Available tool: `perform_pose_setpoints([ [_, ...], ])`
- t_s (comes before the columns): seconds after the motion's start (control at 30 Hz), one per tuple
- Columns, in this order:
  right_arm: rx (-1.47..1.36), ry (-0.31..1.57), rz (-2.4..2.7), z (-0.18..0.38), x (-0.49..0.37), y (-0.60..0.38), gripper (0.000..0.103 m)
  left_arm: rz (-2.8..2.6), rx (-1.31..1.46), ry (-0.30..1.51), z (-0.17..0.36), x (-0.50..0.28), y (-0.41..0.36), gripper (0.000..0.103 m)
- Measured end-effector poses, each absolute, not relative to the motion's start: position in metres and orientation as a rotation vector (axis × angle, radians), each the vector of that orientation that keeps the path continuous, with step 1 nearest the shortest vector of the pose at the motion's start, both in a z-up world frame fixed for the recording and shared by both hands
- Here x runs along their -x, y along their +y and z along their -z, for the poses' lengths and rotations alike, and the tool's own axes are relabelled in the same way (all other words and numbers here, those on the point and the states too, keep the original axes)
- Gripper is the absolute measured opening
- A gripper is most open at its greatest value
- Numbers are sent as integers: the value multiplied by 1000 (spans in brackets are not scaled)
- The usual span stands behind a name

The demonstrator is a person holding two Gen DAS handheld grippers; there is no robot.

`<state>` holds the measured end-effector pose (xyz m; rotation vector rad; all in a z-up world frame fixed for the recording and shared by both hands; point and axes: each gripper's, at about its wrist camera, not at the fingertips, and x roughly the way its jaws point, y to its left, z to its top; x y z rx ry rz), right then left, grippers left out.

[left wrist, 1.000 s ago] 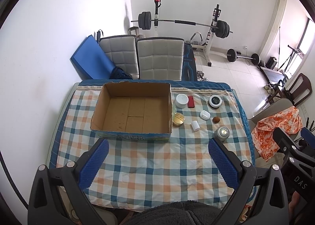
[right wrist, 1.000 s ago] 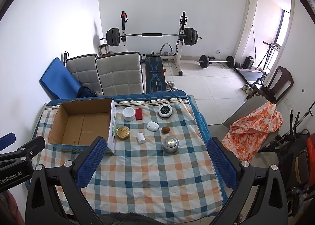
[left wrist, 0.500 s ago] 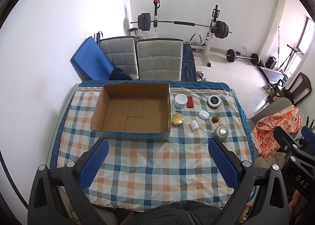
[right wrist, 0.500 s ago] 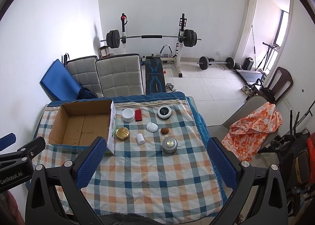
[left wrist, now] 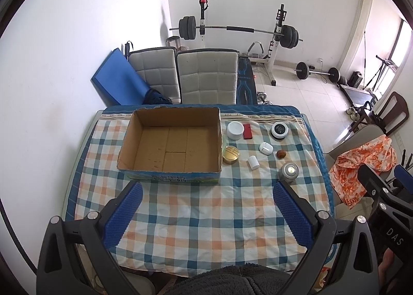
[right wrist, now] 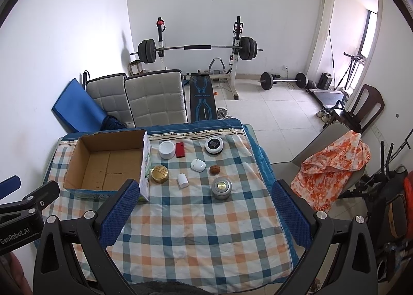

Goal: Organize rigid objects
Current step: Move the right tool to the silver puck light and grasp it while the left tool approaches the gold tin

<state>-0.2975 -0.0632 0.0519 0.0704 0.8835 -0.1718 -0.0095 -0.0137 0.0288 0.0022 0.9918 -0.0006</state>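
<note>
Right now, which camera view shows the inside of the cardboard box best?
The left wrist view: the cardboard box sits almost centred, so its whole bare floor and all four walls show. In the right wrist view the box lies off to the left, and its near right wall hides part of the floor.

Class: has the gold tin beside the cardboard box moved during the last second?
No. The gold tin sits against the cardboard box, the same as before.

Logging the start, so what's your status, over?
Left claw open, right claw open, both empty above the cloth. Cardboard box empty; seven small items beside it, gold tin nearest. Nothing in the way.
</note>
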Motion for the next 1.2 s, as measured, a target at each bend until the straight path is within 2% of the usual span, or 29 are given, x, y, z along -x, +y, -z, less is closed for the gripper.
perform_pose_setpoints([
  [0.13,-96,919,183,-38,287,-78,103,0,10,1009,-21,3,-18,103],
  [0.27,-117,1026,214,3,254,-106,103,11,8,1102,15,-40,-35,103],
  [0.67,-146,1408,225,232,119,-168,103,-24,-41,1425,210,-181,-89,103],
  [0.83,-183,1534,217,313,83,-174,101,-55,-79,1506,268,-218,-100,103],
  [0.97,-229,1608,214,354,68,-179,98,-97,-134,1551,299,-246,-111,103],
  [1.2,-241,1664,194,388,58,-182,96,-151,-360,1529,326,-280,-129,103],
])
